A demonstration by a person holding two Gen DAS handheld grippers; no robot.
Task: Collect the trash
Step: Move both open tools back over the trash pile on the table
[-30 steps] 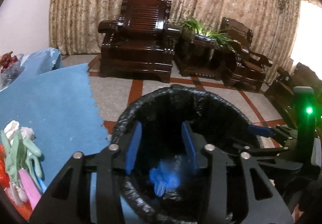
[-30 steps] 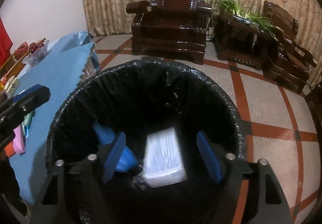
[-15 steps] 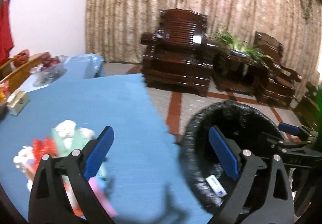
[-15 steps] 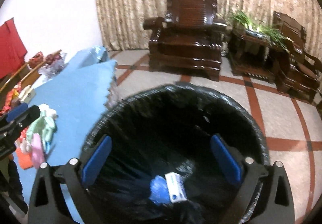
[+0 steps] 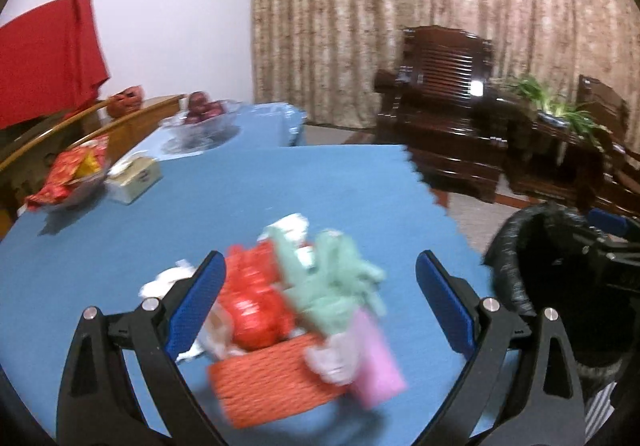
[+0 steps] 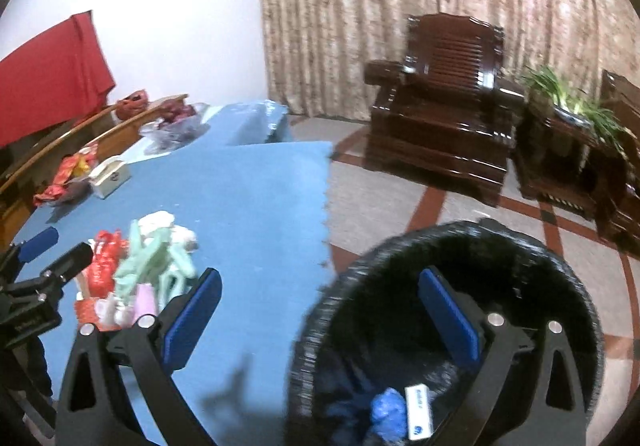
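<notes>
Both claws gape wide and empty: the left claw (image 5: 320, 298) hangs nearest the trash pile (image 5: 304, 310) on the blue surface (image 5: 280, 185), the right claw (image 6: 320, 310) over the bin (image 6: 460, 246) beyond the pile's right side. A hasty grab could scatter loose wrappers off the pile, missing pieces.

A table covered by a blue cloth (image 5: 312, 185) with a zigzag right edge fills the left and centre of both views. Low in the centre of the left wrist view a blurred heap of trash (image 5: 304, 310) lies on it: red and orange wrappers, mint-green and pink pieces, white scraps. Toward the upper left sit a pale tissue box (image 5: 134, 177), a bowl of red packets (image 5: 70, 175) and a glass bowl of dark red fruit (image 5: 202, 123). At lower right, a black-lined bin (image 6: 452, 326) stands on the tiled floor (image 6: 384, 193).
</notes>
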